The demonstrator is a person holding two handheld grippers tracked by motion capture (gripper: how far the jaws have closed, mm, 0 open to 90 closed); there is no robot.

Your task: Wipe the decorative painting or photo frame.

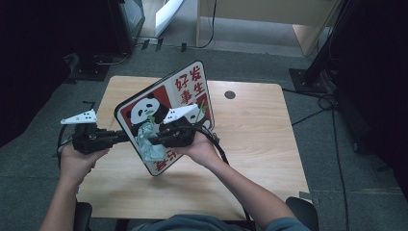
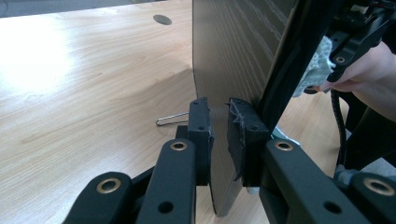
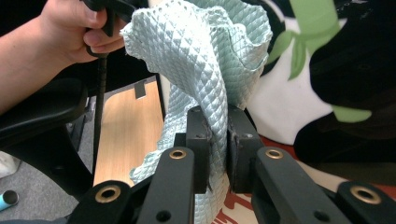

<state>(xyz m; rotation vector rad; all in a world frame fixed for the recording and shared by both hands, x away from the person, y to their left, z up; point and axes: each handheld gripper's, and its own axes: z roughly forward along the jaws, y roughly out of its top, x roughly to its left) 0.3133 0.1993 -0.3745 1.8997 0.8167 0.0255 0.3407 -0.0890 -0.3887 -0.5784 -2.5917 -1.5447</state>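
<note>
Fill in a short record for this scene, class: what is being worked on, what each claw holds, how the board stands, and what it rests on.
work: wiping a picture board with a cloth
left claw: shut on the edge of the flat panda-print board with red characters
right claw: shut on the pale green quilted cloth, held against the board's printed face
board pose: tilted up on its lower edge
surface: light wooden table
also on table: a thin wire clip

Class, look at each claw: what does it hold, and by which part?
The left claw clamps the panda board by its edge. The right claw pinches the pale green cloth near its bunched middle.
</note>
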